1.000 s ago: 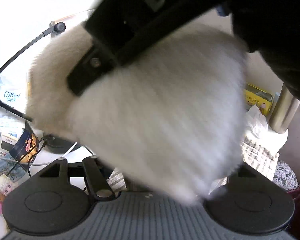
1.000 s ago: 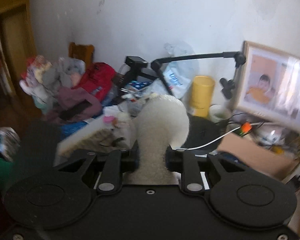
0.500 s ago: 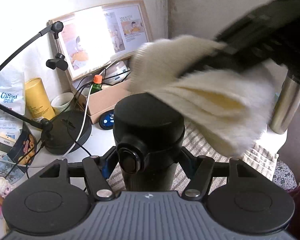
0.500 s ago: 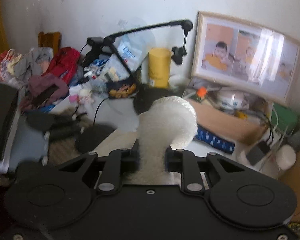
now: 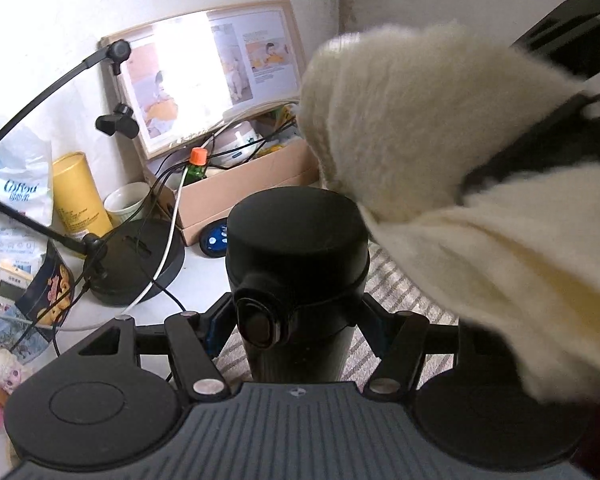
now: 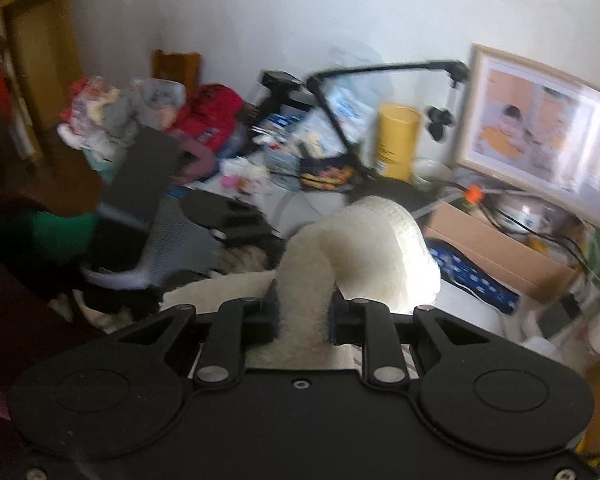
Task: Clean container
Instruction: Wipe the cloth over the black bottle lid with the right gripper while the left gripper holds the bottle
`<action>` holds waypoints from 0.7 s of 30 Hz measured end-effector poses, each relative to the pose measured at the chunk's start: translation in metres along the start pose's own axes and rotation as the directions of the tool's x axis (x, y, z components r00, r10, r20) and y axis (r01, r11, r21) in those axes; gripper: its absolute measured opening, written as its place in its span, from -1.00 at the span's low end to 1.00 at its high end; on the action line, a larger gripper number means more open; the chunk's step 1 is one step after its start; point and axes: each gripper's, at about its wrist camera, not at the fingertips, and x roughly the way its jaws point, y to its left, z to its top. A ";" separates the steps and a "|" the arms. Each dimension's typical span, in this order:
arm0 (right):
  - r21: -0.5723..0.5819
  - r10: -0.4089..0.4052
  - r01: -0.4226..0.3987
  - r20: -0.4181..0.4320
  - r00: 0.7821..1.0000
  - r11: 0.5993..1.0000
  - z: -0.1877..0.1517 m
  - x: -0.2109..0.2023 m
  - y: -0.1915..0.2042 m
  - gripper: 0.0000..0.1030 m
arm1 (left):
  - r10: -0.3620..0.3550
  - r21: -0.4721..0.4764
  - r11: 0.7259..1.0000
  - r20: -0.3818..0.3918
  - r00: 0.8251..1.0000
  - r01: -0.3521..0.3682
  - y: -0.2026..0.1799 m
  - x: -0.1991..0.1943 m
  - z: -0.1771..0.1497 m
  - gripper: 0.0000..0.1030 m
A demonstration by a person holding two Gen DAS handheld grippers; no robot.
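Note:
A black flask (image 5: 296, 280) with a push-button lid stands upright between the fingers of my left gripper (image 5: 296, 316), which is shut on its body just under the lid. My right gripper (image 6: 302, 314) is shut on a fluffy cream cloth (image 6: 364, 256). In the left wrist view that cloth (image 5: 432, 184) hangs at the upper right, its edge touching the lid's right rim, with the right gripper's black frame (image 5: 540, 148) across it. In the right wrist view the left gripper's grey body (image 6: 180, 240) shows at the left, blurred.
A striped mat (image 5: 396, 288) lies under the flask. Behind it are a cardboard box (image 5: 244, 192), a lamp base (image 5: 136, 264) with cables, a yellow canister (image 5: 80, 196), a cup (image 5: 128, 202) and a framed picture (image 5: 208, 76). Clutter crowds the desk's left side.
The cloth has swept off the front of the flask, up and to the right, uncovering lid and desk. It now rests at the lid's right rim. The left gripper holds still.

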 end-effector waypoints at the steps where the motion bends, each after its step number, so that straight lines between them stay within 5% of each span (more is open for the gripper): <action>1: -0.019 0.011 -0.011 -0.001 1.000 1.000 0.003 0.001 0.004 -0.60 | 0.001 -0.007 1.000 0.000 1.000 -0.001 0.001 0.000 0.000 0.24; 21: -0.018 0.178 -0.177 0.078 0.981 0.984 0.052 0.064 -0.012 -0.62 | 0.001 0.006 1.000 0.030 1.000 -0.001 0.009 -0.007 -0.014 0.24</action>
